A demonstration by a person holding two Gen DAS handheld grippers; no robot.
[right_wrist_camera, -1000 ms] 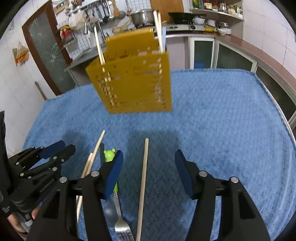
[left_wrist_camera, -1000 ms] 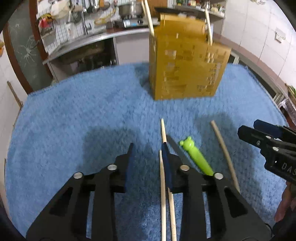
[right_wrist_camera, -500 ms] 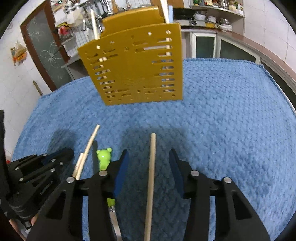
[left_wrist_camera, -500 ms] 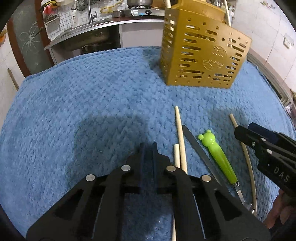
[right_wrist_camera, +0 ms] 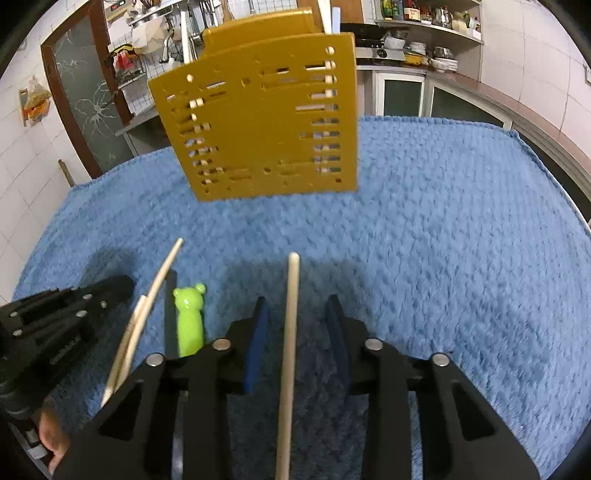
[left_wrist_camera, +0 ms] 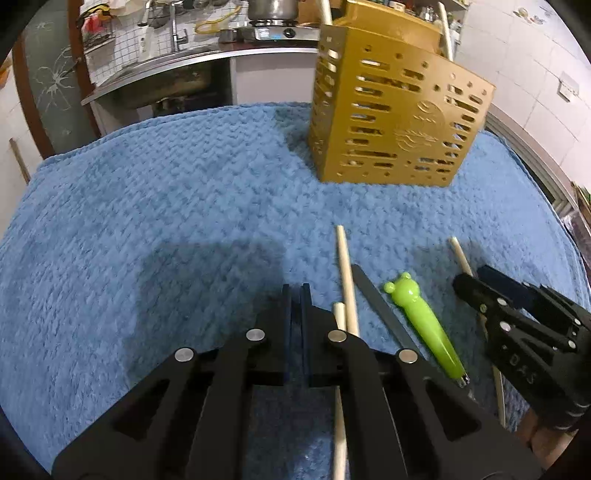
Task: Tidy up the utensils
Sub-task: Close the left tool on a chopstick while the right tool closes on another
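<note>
Standing chopsticks (right_wrist_camera: 183,35) in gold slotted caddy (right_wrist_camera: 266,122); left gripper (left_wrist_camera: 296,291) fingers closed empty, right gripper (right_wrist_camera: 297,310) fingers parted around chopstick (right_wrist_camera: 290,332).

The only lettering I can make out is "DAS", in pale raised capitals on the black body of the right tool (left_wrist_camera: 466,286), over at four o'clock in the left wrist view. The gold utensil holder (left_wrist_camera: 399,122) carries an embossed round emblem with wavy lines, but no words.

Both grippers, left gripper (left_wrist_camera: 296,295) and right gripper (right_wrist_camera: 297,314), are black with blue pads (right_wrist_camera: 256,345). Each shows 4 silver screw heads (left_wrist_camera: 256,334). White "DAS" lettering marks one side
</note>
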